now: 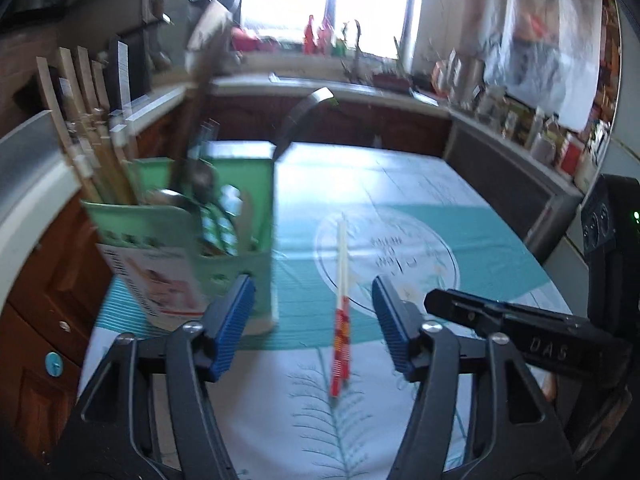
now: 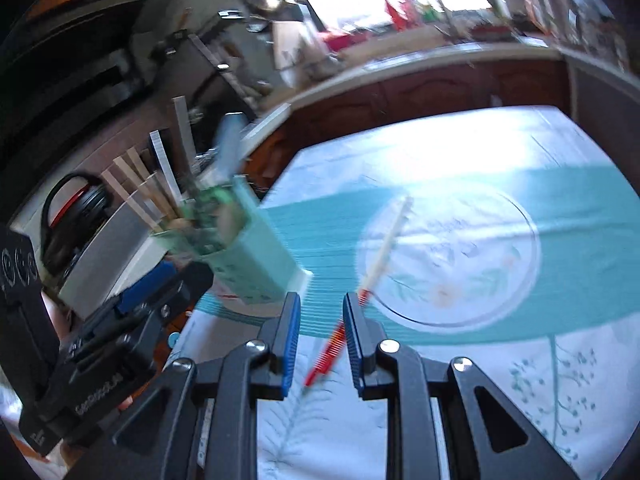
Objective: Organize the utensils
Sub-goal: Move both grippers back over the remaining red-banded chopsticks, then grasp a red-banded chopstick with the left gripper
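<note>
A pair of chopsticks [image 1: 341,304], white with red patterned handles, lies flat on the tablecloth; it also shows in the right wrist view [image 2: 376,276]. A green utensil holder [image 1: 224,248] stands at the table's left, holding a ladle, spoons and other utensils; it appears tilted in the right wrist view [image 2: 244,256]. My left gripper [image 1: 312,320] is open and empty above the chopsticks' handle end. My right gripper [image 2: 321,336] is open and empty, its jaws a little apart, just left of the red handles. The right gripper also shows in the left wrist view [image 1: 520,332].
The table carries a teal and white cloth [image 1: 460,216] with a round print. Wooden slats [image 1: 80,120] lean behind the holder. A counter with bottles and jars [image 1: 520,116] runs along the back and right. A wooden cabinet [image 1: 36,320] stands to the left.
</note>
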`<state>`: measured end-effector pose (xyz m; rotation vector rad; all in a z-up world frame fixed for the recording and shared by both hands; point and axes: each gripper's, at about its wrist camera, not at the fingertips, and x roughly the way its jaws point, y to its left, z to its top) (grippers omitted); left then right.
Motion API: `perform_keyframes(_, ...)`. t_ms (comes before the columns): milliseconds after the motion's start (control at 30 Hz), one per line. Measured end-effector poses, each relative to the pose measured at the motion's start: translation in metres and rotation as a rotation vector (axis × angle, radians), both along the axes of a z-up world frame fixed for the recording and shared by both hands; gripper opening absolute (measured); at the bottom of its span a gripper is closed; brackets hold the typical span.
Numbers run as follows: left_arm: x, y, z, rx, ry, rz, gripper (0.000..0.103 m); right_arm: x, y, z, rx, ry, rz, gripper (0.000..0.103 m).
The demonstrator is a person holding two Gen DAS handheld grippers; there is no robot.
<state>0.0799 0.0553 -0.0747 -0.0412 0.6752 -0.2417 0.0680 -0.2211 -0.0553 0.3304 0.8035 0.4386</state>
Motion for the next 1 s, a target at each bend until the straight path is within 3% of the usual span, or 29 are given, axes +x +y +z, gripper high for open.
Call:
perform_keyframes(100, 0.016, -0.021, -0.008, 0.008, 0.085, -0.063, 0.039, 0.01, -0.017, -0.01, 0.028, 0.069, -0.042, 0.022)
perform_keyframes(200, 0.039, -0.052, -0.024, 0.067, 0.187, -0.124, 0.034, 0.015, -0.033, -0.02, 0.036, 0.111, -0.077, 0.022)
perform_keyframes(333, 0.076, -0.082, -0.051, 0.127, 0.341, -0.155, 0.018, 0.022, -0.052, -0.033, 0.08, 0.18, -0.09, 0.022)
perform_keyframes(433, 0.102, -0.091, -0.065, 0.134, 0.427, -0.144, 0.016, 0.026, -0.06, -0.035, 0.08, 0.181, -0.1, 0.022)
perform_keyframes(733, 0.143, -0.09, -0.081, 0.142, 0.56, -0.097, 0.016, 0.026, -0.083, -0.034, 0.102, 0.164, -0.109, 0.022)
perform_keyframes(1000, 0.158, -0.099, -0.076, 0.176, 0.591, -0.107, 0.016, 0.029, -0.097, -0.043, 0.134, 0.19, -0.121, 0.022)
